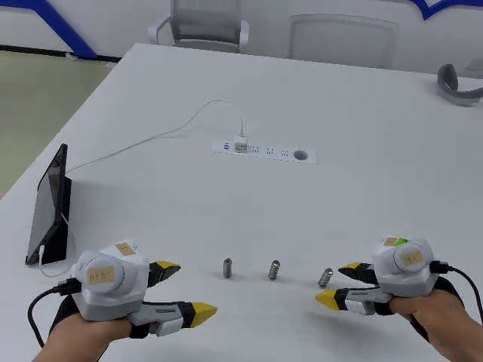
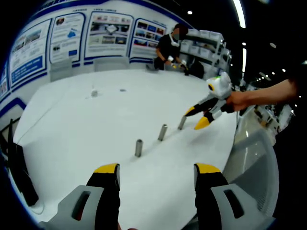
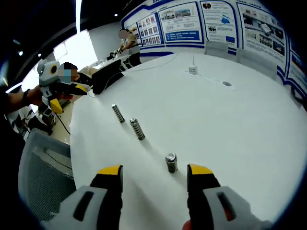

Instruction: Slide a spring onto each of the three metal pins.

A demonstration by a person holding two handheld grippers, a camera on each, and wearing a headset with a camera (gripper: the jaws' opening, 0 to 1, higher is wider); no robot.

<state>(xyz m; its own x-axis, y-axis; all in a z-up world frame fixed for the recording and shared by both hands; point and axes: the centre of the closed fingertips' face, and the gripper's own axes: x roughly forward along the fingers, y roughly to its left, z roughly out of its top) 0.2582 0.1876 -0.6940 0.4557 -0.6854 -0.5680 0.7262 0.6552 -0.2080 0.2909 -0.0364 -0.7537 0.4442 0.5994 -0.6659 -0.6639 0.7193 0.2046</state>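
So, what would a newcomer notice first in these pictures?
Three pins with springs on them stand in a row on the white table. The yellow-tipped left claw and right claw flank them, both open. Behind lies a power strip.

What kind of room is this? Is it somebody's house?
Probably not a house. It looks like an office or lab meeting room: a big white table with a power strip, office chairs behind it, and display posters on the wall.

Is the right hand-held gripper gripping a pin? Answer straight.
No: the right hand-held gripper is open, and the nearest pin stands free near its jaws, touching neither.
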